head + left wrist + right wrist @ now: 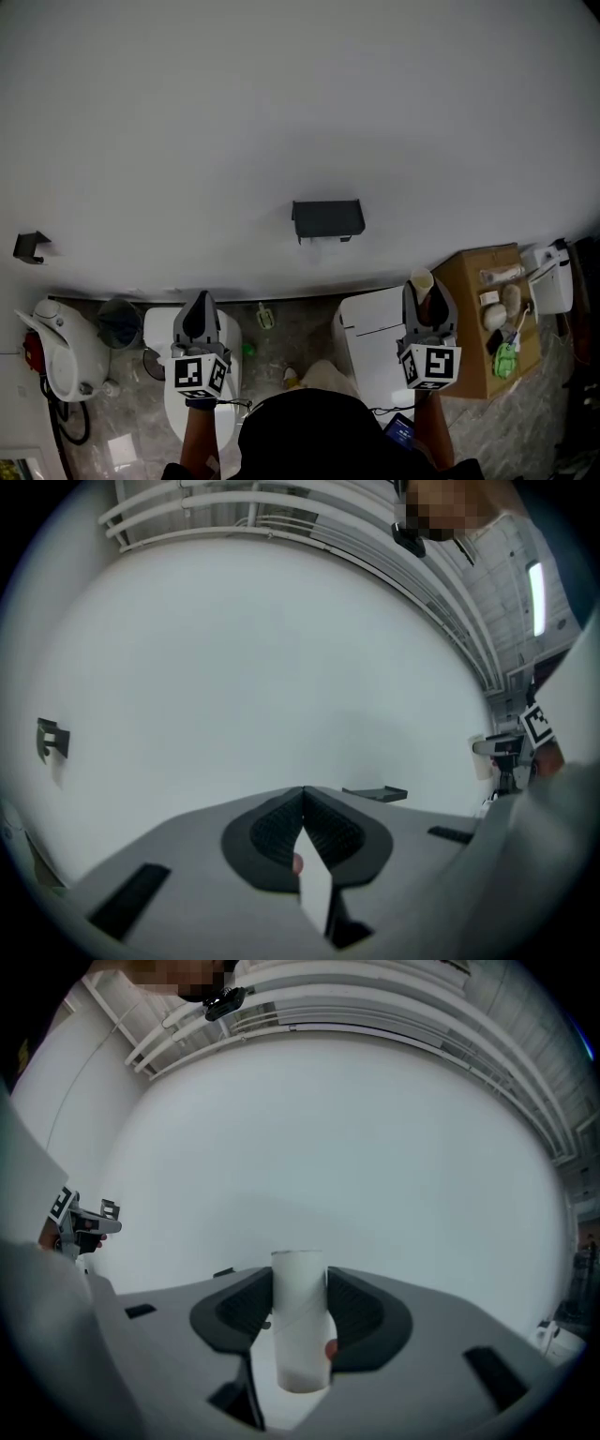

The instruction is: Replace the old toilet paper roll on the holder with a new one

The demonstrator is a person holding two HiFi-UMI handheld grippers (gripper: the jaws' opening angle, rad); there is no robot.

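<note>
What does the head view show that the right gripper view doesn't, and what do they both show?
Only the head view shows the floor and the cardboard box with small things on it. Only the right gripper view shows the ceiling rails and, close up, the pads pressing the empty toilet roll tube. Both show the white wall, the left gripper and the right gripper holding that tube.

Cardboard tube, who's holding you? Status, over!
Right gripper shut on cardboard tube. Left gripper shut. Wall holder looks bare, nothing in front of it. Over.
</note>
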